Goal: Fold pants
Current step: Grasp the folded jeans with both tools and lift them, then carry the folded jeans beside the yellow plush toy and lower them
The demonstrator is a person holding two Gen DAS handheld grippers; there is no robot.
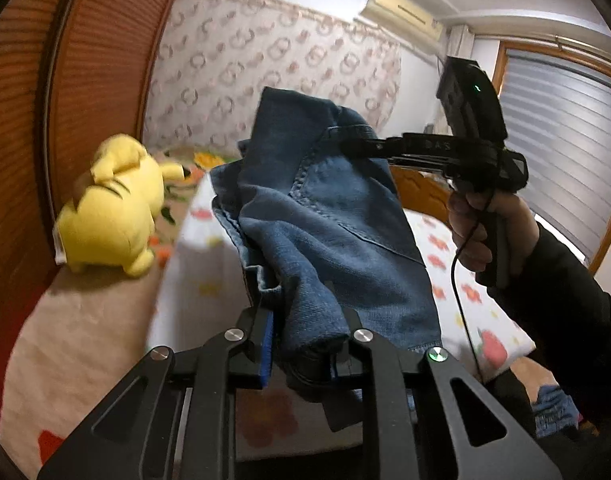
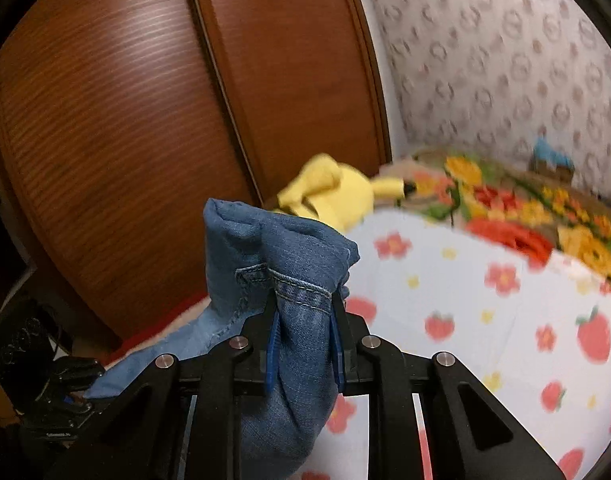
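While the pants (image 1: 329, 216) are clamped in both left gripper (image 1: 305, 344) and right gripper (image 2: 305, 320), bunched denim may be released unevenly.

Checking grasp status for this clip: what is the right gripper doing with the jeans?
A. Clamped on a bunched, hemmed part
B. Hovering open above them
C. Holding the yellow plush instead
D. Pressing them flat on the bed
A: the right gripper has denim jeans bunched between its pads, stitched hem showing.
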